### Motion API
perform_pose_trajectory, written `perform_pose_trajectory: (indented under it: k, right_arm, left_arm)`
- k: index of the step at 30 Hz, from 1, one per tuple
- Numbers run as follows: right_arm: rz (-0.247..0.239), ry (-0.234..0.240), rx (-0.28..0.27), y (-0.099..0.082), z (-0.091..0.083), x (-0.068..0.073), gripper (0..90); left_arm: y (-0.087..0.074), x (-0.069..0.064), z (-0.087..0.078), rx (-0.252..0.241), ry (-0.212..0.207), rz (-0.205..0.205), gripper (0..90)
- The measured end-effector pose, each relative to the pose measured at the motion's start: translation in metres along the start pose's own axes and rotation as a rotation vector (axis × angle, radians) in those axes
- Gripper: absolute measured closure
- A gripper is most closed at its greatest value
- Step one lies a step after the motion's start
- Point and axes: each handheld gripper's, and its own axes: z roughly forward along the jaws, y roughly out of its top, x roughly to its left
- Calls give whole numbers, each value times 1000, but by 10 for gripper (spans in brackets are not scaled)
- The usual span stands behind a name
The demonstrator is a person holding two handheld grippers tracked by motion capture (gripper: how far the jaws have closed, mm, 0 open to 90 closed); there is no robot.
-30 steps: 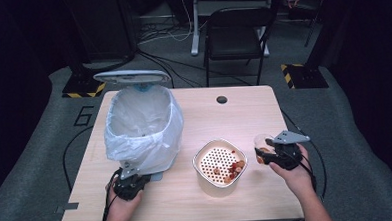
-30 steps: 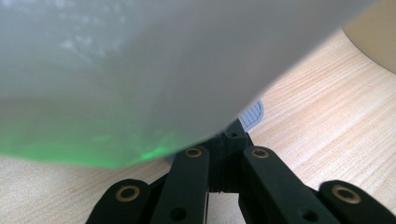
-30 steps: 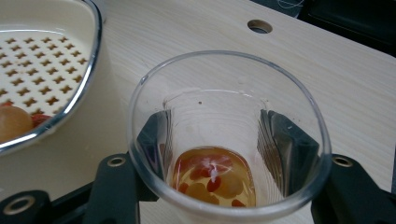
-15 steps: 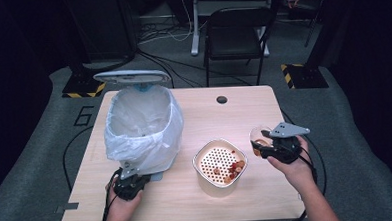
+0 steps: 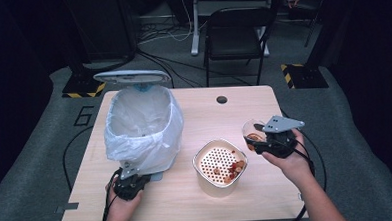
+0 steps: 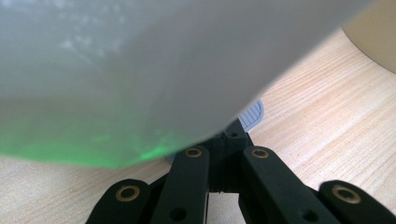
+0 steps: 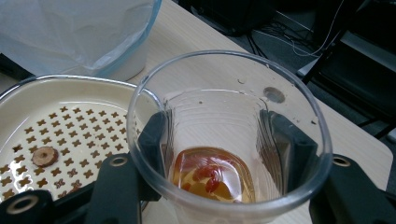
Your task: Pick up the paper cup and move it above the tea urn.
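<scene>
A clear plastic cup is clamped upright in my right gripper, lifted off the table to the right of a cream strainer bowl. In the right gripper view the black pads press both sides of the cup; amber liquid with red berries lies in its bottom. The right gripper hangs just beside the strainer, which holds a few red and brown bits. My left gripper is shut, low at the foot of a bag-lined bin; its tip meets the bin's grey ribbed pedal.
The bin's lid stands open at the back. The wooden table has a round cable hole near its far edge. A black chair stands behind the table, and cables trail over the floor.
My right gripper has lifted the cup upward and slightly farther from the table's front edge. The left gripper has stayed at the bin's foot.
</scene>
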Motion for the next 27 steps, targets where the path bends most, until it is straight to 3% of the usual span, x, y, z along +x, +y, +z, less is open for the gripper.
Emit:
perform_pose_trajectory:
  k: [9, 12, 19, 27]
  right_arm:
    - [-59, -3, -14, 13, 0, 6, 460]
    - [-118, 7, -15, 18, 1, 9, 460]
    - [-180, 18, -25, 25, 5, 15, 460]
    - [-305, 20, -10, 32, 12, 28, 461]
  left_arm:
    - [0, 0, 0, 0, -1, -2, 900]
    - [0, 0, 0, 0, -2, 1, 900]
    - [0, 0, 0, 1, -1, -2, 900]
    - [0, 0, 0, 0, -3, 1, 900]
